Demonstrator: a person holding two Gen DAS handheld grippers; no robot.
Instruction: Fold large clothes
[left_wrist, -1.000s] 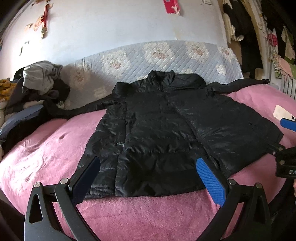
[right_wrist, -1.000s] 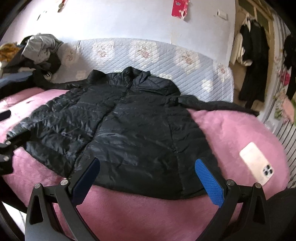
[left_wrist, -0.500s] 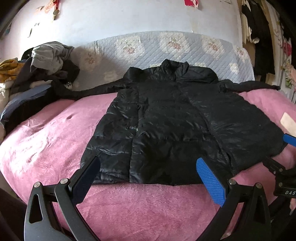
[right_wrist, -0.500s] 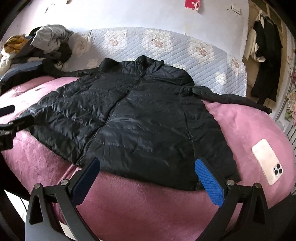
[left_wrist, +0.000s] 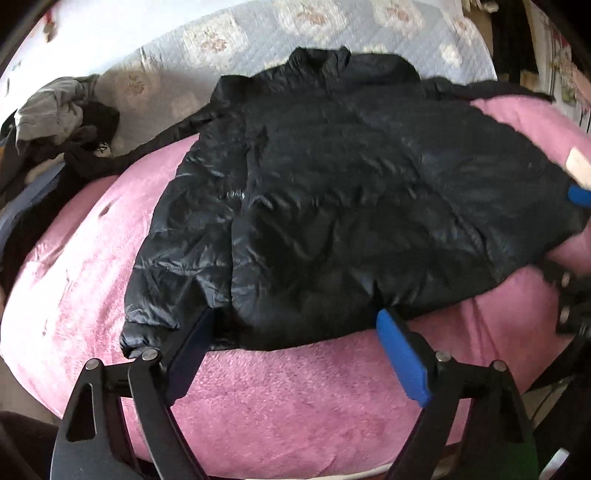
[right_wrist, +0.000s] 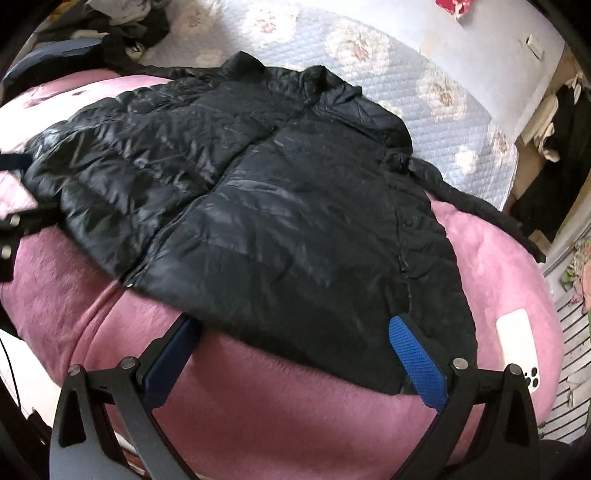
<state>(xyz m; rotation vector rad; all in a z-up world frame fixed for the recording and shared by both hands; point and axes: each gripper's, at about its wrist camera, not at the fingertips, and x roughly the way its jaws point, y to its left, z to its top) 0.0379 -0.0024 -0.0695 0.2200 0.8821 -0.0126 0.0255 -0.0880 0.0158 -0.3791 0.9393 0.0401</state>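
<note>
A black puffer jacket (left_wrist: 332, 192) lies flat, front up, on a pink fleece blanket (left_wrist: 288, 398), collar away from me and sleeves spread to both sides. It also shows in the right wrist view (right_wrist: 266, 221). My left gripper (left_wrist: 295, 354) is open and empty, just short of the jacket's hem at its left half. My right gripper (right_wrist: 291, 354) is open and empty, just short of the hem at its right half. The right gripper's blue pad (left_wrist: 580, 195) shows at the right edge of the left wrist view.
A white phone (right_wrist: 517, 350) lies on the blanket right of the jacket. A pile of clothes (left_wrist: 62, 122) sits at the far left. A quilted floral cover (right_wrist: 388, 74) lies beyond the collar. Dark clothes (right_wrist: 554, 147) hang at the right.
Both grippers have tilted down and moved closer to the jacket's hem. The jaws stay open. The jacket has not moved.
</note>
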